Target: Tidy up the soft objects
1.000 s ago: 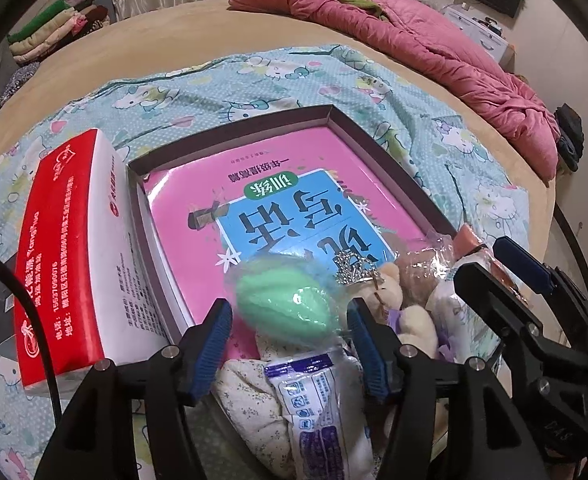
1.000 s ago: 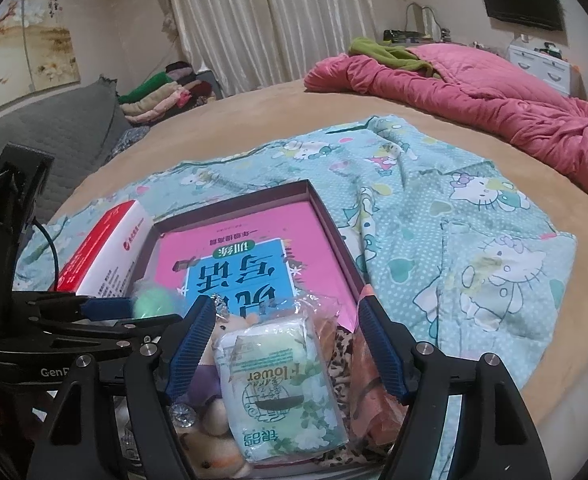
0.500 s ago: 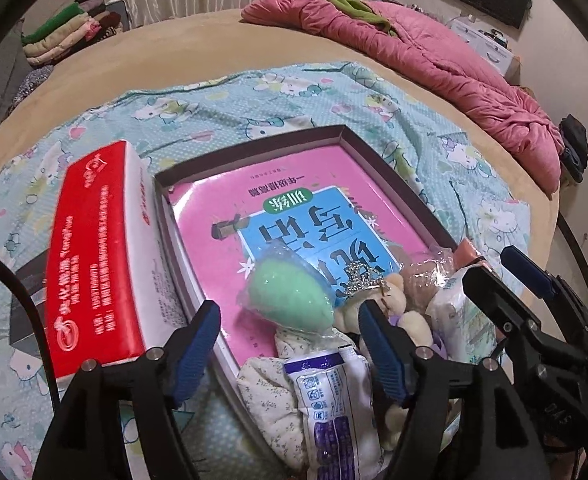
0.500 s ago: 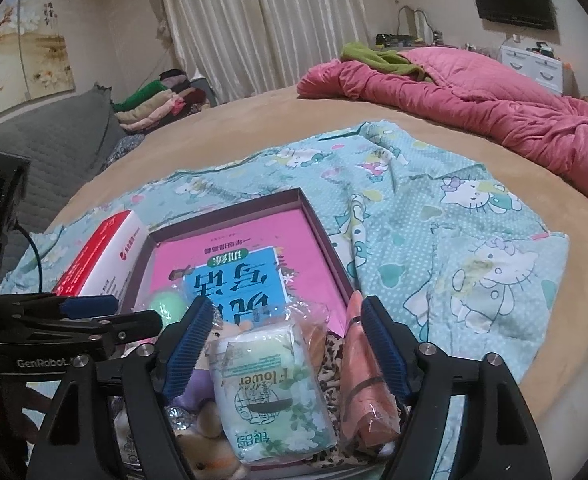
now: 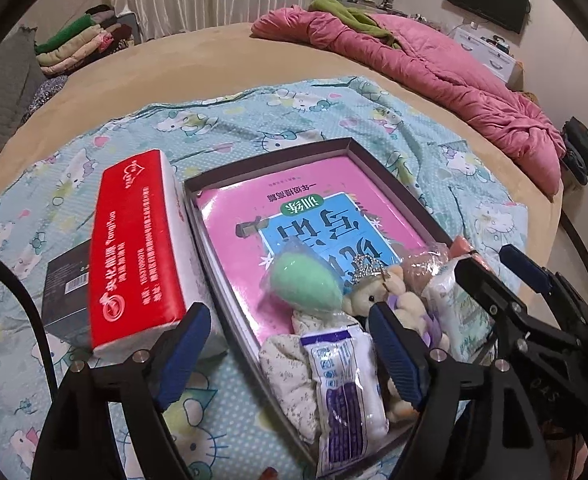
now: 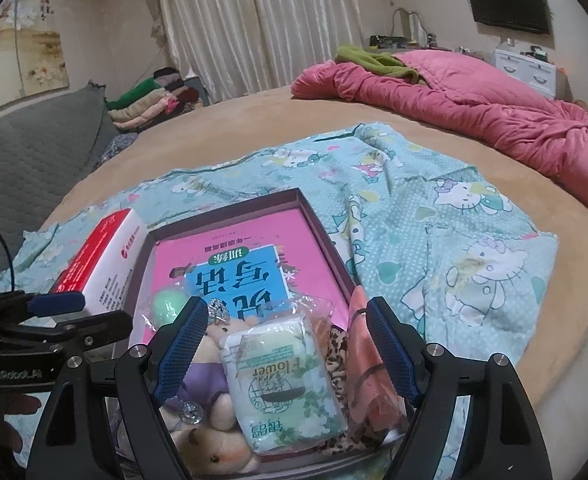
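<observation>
A shallow dark box (image 5: 390, 178) (image 6: 326, 236) holds a pink and blue book (image 5: 314, 216) (image 6: 237, 264). At its near end lie a green plush egg (image 5: 304, 286) (image 6: 167, 306), a small teddy with a crown (image 5: 374, 292), a floral cloth (image 5: 289, 376), a wrapped white pack (image 5: 344, 380), a "Flower" tissue pack (image 6: 281, 380), a leopard cloth (image 6: 338, 354) and a pink cloth (image 6: 368, 360). My left gripper (image 5: 289, 354) is open and empty above the box's near left corner. My right gripper (image 6: 283, 348) is open and empty over the tissue pack.
A red and white tissue box (image 5: 133, 248) (image 6: 101, 256) lies left of the box, with a black carton (image 5: 63, 296) beside it. All rest on a Hello Kitty sheet (image 5: 253, 120) (image 6: 474, 272). A pink quilt (image 6: 474, 112) lies at the far right.
Both grippers have drawn back and upward from the box. The left gripper has shifted left. The green egg stays in the box. Both remain open.
</observation>
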Motion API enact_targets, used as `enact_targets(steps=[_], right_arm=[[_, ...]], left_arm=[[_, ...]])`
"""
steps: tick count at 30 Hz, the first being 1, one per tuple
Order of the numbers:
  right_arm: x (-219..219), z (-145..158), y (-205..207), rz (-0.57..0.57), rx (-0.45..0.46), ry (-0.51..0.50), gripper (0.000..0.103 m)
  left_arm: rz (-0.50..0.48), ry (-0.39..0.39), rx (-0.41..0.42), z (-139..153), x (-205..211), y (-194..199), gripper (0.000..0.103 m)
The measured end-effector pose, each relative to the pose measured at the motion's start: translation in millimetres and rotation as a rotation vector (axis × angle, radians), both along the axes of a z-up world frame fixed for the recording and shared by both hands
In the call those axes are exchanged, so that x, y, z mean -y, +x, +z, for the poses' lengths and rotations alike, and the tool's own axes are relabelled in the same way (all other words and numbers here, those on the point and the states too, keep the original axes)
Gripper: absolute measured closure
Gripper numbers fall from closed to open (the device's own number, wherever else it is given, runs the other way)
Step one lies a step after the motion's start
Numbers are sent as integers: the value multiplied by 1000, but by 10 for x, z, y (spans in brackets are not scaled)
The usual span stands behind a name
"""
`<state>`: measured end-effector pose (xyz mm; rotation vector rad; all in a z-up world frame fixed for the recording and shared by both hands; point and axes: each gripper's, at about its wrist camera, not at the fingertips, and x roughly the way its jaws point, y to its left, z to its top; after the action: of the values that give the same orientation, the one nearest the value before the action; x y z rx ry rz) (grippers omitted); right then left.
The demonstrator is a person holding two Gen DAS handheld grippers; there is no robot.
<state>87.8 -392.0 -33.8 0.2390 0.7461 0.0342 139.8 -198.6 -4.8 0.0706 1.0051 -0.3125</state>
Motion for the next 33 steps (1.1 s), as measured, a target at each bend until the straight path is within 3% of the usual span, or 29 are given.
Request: enact_targets(steps=[11,20,33], right_arm=[[-89,293,-185,-65,36,-54,18],[-211,627,-368,-93,32,-17,18],[-436,785,-741,-116,40,-42,18]], left_arm=[[25,6,22,147,-200,-219,20],[24,0,62,380,-291,-425,20],[43,-6,74,511,-464,-705,20]])
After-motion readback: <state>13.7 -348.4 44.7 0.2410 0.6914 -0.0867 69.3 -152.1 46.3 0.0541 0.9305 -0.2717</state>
